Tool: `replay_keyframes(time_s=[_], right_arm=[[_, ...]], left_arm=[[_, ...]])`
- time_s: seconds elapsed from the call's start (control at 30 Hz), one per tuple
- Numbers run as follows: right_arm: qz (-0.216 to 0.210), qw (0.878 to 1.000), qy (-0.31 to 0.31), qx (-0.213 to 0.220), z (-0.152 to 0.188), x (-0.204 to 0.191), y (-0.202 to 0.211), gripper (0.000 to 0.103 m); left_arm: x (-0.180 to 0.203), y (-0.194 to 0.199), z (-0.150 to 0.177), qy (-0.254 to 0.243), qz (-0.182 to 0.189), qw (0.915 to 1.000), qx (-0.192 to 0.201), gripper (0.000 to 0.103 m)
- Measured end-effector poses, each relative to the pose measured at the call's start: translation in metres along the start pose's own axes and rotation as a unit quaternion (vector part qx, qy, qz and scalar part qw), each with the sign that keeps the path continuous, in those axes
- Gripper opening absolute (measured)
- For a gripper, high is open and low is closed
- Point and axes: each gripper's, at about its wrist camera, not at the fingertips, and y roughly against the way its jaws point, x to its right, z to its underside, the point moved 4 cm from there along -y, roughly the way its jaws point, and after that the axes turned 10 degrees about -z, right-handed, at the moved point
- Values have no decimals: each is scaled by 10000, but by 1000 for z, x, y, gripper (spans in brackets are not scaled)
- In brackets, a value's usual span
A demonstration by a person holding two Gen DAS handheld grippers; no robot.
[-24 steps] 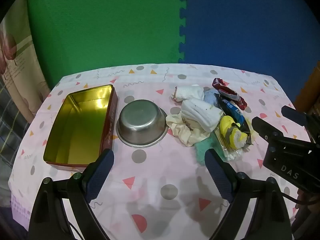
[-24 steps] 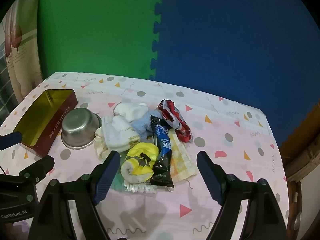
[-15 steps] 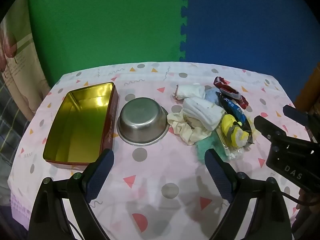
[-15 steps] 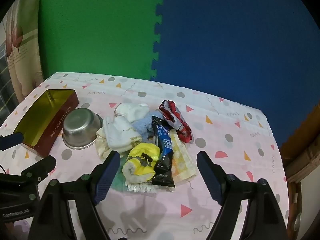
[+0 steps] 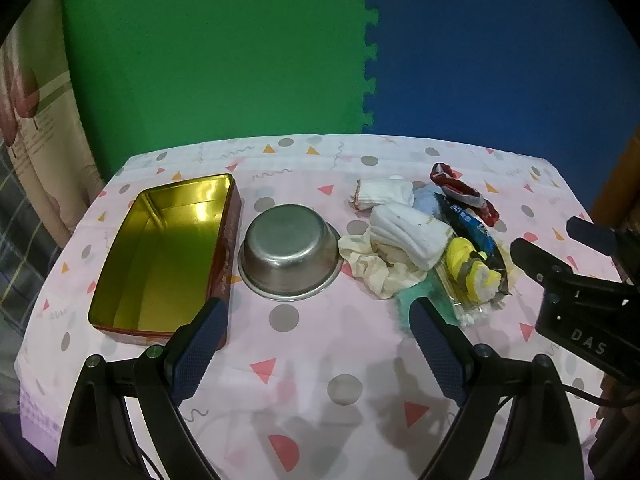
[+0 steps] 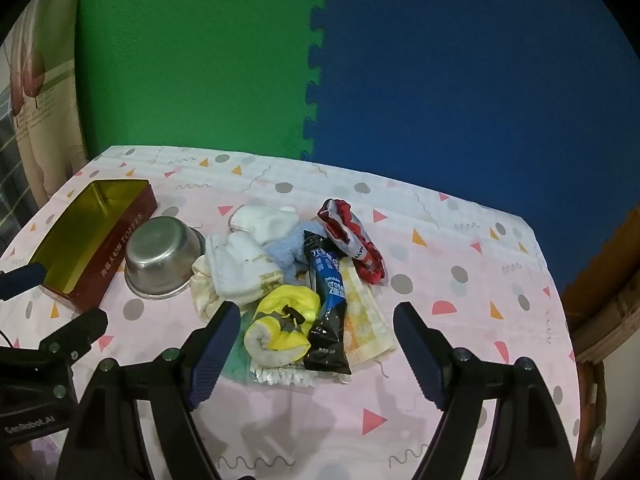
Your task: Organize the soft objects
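A pile of soft things lies on the patterned tablecloth: white socks (image 6: 240,264) (image 5: 408,232), a light blue cloth (image 6: 286,250), a cream cloth (image 5: 374,266), a yellow and grey rolled sock (image 6: 286,322) (image 5: 472,268), a green cloth (image 5: 416,294), with a black and blue packet (image 6: 326,300), a red and white wrapper (image 6: 352,236) and an orange-patterned packet (image 6: 366,320). My left gripper (image 5: 316,340) is open and empty, above the table in front of the bowl. My right gripper (image 6: 316,340) is open and empty, just in front of the pile.
An open gold-lined red tin (image 5: 168,252) (image 6: 92,232) stands at the left. A steel bowl (image 5: 290,252) (image 6: 162,256) sits between the tin and the pile. A bag of cotton swabs (image 6: 284,376) lies under the pile's near edge. Green and blue foam wall behind.
Both views shift slightly; the objects sit a little higher and nearer in frame. Nothing on the table has moved and both grippers stay open.
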Motion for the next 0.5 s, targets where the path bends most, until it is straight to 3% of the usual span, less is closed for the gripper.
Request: replay_keyframes(time_s=[0.5], right_arm=[[-33, 10000, -20, -2, 1, 3, -1, 81]], left_arm=[[4, -10, 2, -104, 0, 9996, -250, 90]])
